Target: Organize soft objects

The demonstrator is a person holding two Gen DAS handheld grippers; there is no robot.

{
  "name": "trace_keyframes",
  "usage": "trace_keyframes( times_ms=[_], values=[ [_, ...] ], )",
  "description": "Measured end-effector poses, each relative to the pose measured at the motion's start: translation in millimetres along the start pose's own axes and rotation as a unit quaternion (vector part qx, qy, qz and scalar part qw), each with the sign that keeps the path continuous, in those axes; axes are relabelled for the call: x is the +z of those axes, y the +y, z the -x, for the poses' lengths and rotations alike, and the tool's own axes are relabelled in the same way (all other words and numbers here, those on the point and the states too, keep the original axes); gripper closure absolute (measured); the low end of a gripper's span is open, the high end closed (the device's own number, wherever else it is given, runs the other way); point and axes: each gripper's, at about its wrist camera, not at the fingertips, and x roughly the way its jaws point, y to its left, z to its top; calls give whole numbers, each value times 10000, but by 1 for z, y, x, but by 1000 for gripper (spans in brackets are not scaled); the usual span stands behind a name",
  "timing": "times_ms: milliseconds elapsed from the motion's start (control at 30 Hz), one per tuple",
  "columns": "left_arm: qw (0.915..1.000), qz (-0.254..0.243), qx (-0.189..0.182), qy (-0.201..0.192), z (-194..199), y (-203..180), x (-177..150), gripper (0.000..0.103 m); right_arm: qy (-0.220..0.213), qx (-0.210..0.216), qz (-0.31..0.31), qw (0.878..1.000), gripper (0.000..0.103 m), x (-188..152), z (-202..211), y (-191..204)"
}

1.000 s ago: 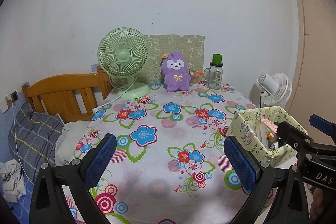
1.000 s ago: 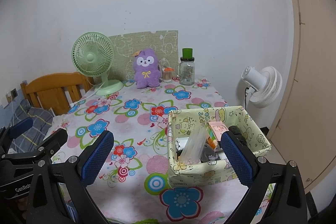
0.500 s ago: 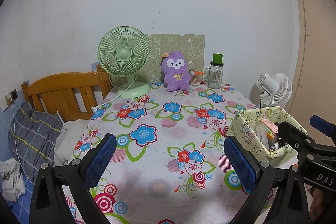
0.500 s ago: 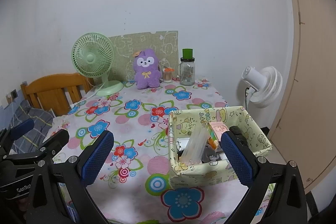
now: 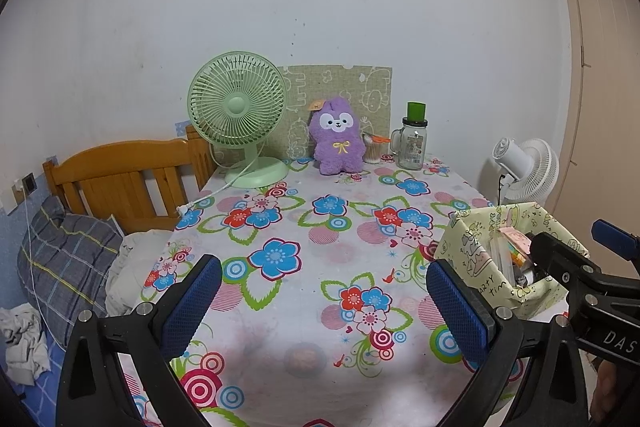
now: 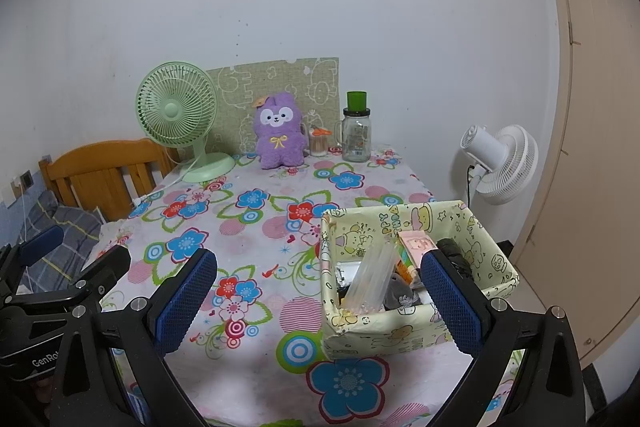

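Note:
A purple plush toy (image 5: 338,141) (image 6: 279,136) sits upright at the far end of the flowered table (image 5: 320,251) (image 6: 256,227), leaning on a green patterned board. My left gripper (image 5: 324,303) hovers open over the near middle of the table with nothing between its fingers. My right gripper (image 6: 318,301) is open too, low over the near edge, its right finger in front of a yellow cartoon-print box (image 6: 416,331) (image 5: 500,283) holding straws and small items. Both grippers are far from the plush.
A green desk fan (image 5: 240,119) (image 6: 180,123) stands left of the plush, its cord trailing off the table. A glass jar with a green lid (image 5: 412,139) (image 6: 356,131) and a small cup stand to the right. A wooden headboard (image 5: 120,175), pillow and white floor fan (image 6: 500,163) flank the table.
Both views have shifted only slightly; the grippers stay open and nothing on the table has moved.

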Motion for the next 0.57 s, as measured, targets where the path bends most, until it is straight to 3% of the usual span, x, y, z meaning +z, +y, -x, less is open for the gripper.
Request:
trace_keyframes(
  times_ms=[567],
  values=[
    [10000, 2, 6, 2, 0, 0, 1, 0, 8, 2, -8, 10000, 0, 0, 0, 0]
  ],
)
